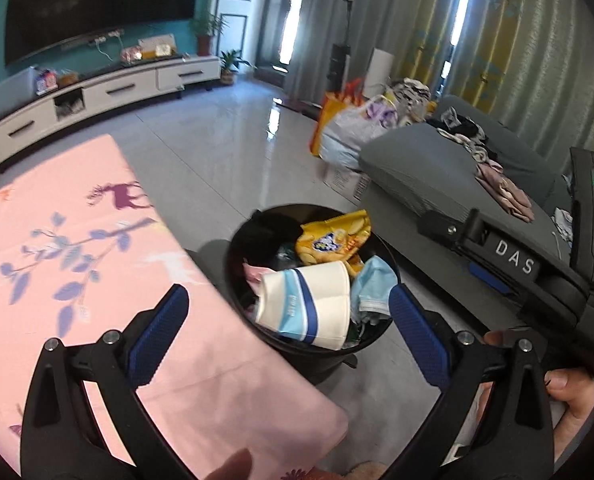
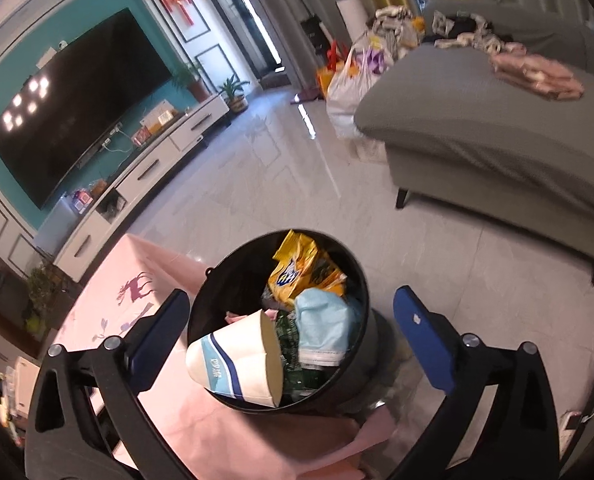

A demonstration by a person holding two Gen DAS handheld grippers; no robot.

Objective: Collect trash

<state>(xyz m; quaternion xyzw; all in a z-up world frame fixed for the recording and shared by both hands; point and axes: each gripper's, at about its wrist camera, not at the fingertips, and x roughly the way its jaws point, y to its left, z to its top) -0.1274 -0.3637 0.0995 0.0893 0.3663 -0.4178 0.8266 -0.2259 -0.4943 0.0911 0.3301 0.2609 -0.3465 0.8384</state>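
A black trash bin stands on the floor beside the table, just beyond both grippers. Leaning in its near side is a crushed white paper cup with blue stripes. Behind the cup lie a yellow snack bag and a light blue face mask. My left gripper is open above the bin with nothing between its blue pads. In the right wrist view the same bin, cup, snack bag and mask show. My right gripper is wide open over them, holding nothing.
A table with a pink printed cloth lies left of the bin. A grey sofa with clothes on it stands to the right. Full bags sit on the tiled floor, with a white TV cabinet beyond. A hand grips the right gripper's handle.
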